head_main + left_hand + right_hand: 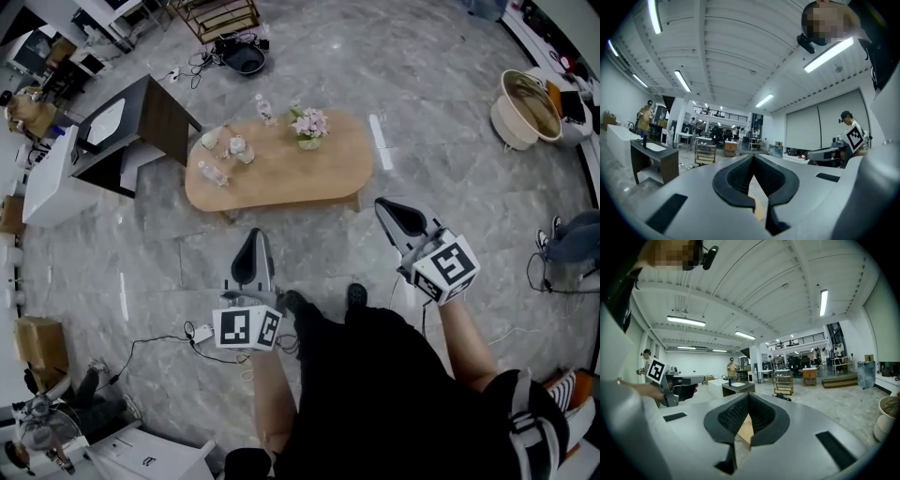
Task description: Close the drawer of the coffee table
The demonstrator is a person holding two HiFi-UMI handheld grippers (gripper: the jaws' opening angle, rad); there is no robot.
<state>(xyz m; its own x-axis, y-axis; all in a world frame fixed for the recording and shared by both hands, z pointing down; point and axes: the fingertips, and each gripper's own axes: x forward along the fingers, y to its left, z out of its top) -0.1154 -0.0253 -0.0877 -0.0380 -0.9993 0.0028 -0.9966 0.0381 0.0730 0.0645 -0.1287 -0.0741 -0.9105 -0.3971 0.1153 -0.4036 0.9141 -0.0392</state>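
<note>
Left gripper (254, 240) & right gripper (392, 210) are being held level, fingers pinched shut on nothing. Coffee table (314, 176) is sitting well beyond the fingertips, no drawer sticking out, so prob. closed already.

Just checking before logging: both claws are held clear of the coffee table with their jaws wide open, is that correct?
Not open: the left claw and right claw are both shut, per each gripper view, though clear of the coffee table.
</note>
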